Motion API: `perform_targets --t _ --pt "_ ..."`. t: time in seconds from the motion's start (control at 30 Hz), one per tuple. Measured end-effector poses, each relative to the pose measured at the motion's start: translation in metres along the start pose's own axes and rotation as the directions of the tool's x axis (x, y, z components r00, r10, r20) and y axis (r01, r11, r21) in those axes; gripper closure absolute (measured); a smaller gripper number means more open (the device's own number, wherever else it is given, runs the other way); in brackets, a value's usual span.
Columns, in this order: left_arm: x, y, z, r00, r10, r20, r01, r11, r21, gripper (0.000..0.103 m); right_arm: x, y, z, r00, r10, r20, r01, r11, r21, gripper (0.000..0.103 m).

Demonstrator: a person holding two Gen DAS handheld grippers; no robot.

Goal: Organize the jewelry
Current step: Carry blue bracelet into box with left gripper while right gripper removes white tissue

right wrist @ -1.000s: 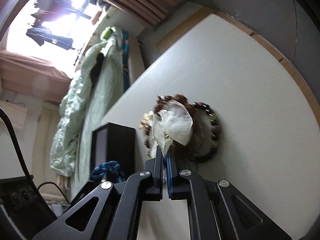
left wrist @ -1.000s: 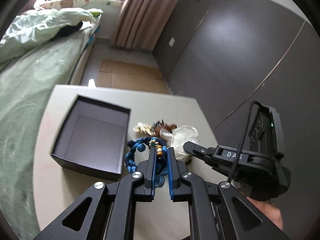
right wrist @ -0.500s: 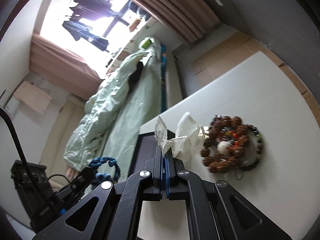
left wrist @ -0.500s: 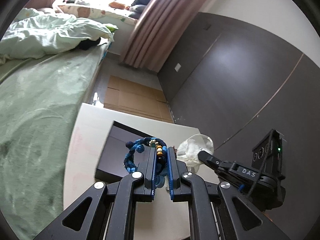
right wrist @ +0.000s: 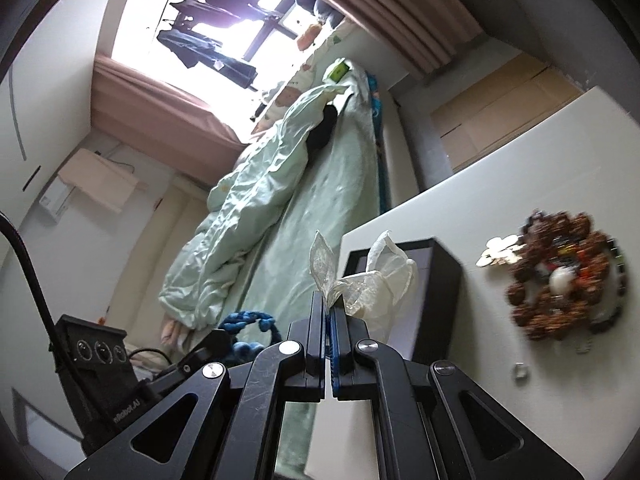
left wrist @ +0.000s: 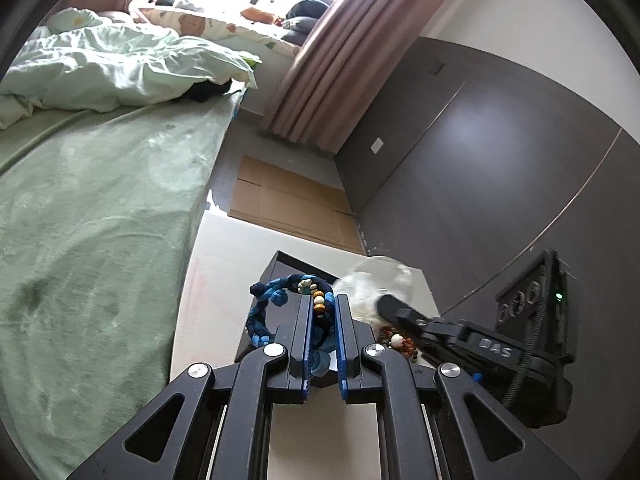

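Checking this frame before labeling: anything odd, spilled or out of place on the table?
Mostly orderly. The brown bead bracelets lie in one tangled heap on the white table, with a gold flower piece at the heap's edge and a tiny loose piece apart from it. The black box sits upright. Nothing looks damaged.

A rumpled pale green duvet lies on the green-sheeted bed, beside pink pleated curtains.
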State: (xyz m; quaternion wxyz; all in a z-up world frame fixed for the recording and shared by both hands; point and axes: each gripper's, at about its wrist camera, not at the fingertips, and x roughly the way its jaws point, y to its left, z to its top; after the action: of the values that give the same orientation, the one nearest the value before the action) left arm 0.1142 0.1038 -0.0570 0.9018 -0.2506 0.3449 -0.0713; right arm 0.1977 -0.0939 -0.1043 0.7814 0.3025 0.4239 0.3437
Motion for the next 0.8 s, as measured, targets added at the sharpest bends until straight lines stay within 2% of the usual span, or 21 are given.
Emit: perform_targets --t 0.03,0.07,0.1,0.17,0.5,0.67,0.73,0.8 --pt "0.001 0.0 0.0 1.0 0.002 -0.001 -0.002 1.0 0.003 0.093 0.003 0.001 -0.001 1.0 -0.008 -0.008 0.008 1.0 0.0 0.099" --pt "0.002 0.0 0.0 1.0 0.004 -0.001 -0.004 1.0 0.008 0.093 0.012 0.001 0.0 0.999 -0.016 -0.035 0.016 1.0 0.005 0.091" --pt "0.003 -0.001 0.0 1.0 0.006 -0.002 -0.006 1.0 0.014 0.093 0.019 -0.002 0.0 0.998 -0.023 -0.066 0.024 0.999 0.022 0.072" --pt "0.005 -0.002 0.001 1.0 0.011 -0.004 -0.011 1.0 0.025 0.093 0.022 -0.009 0.0 0.995 -0.054 -0.085 0.058 0.997 0.046 0.049" --pt "0.025 -0.028 -0.001 1.0 0.015 -0.015 -0.013 0.996 0.083 0.093 -0.031 -0.023 0.006 0.992 -0.122 -0.018 0.123 0.992 0.041 0.046" --pt "0.043 -0.036 -0.001 0.999 0.047 -0.017 -0.046 0.996 0.081 0.092 -0.056 -0.033 0.009 0.989 -0.145 0.004 0.144 0.988 0.053 0.046" --pt "0.053 -0.036 -0.001 0.997 0.069 -0.04 -0.066 0.995 0.072 0.087 -0.066 -0.039 0.01 0.989 -0.15 0.013 0.149 0.987 0.065 0.046" --pt "0.062 -0.034 -0.002 0.993 0.099 -0.07 -0.095 0.994 0.058 0.076 -0.075 -0.045 0.012 0.988 -0.156 0.022 0.154 0.985 0.076 0.046"
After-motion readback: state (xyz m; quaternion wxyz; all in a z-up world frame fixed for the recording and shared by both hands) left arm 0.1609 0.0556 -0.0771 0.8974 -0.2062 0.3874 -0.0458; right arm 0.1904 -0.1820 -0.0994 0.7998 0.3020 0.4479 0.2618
